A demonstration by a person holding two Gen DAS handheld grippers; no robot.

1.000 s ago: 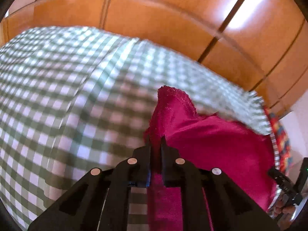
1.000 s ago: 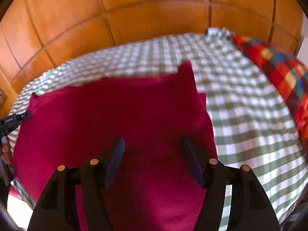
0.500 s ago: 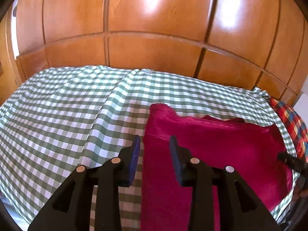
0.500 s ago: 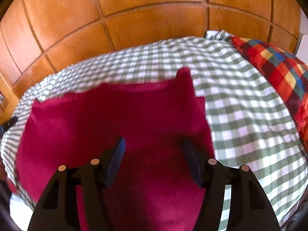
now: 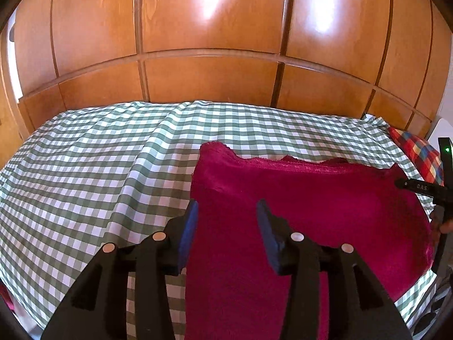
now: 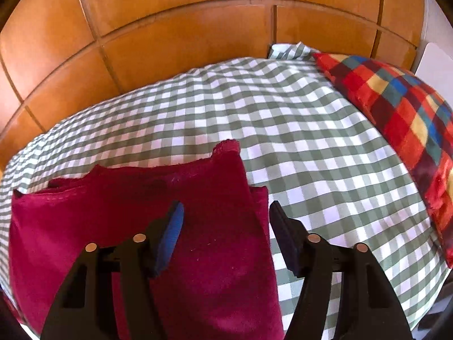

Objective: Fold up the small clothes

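Observation:
A crimson fleece garment [image 5: 325, 198] lies flat and folded on the checked bedspread [image 5: 85, 170]. My left gripper [image 5: 226, 204] hovers over the garment's left edge. Its jaws are opening and the pads touch no cloth. In the right wrist view the same garment [image 6: 113, 215] fills the lower left. My right gripper [image 6: 226, 205] hangs over its right edge with the jaws closing. The cloth lies below them and is not pinched. The right tool's black housing [image 5: 424, 189] shows at the far right of the left wrist view.
Orange wooden panels [image 5: 212, 79] rise behind the bed. A red, blue and yellow checked pillow [image 6: 396, 107] lies at the bed's right end. The green-and-white bedspread [image 6: 311, 141] stretches wide on both sides of the garment. A hand [image 5: 446, 226] shows at the right rim.
My left gripper let go of the raised garment corner, opened, and drew back and up; the corner now lies flat. My right gripper slid right, from mid-garment to its right edge.

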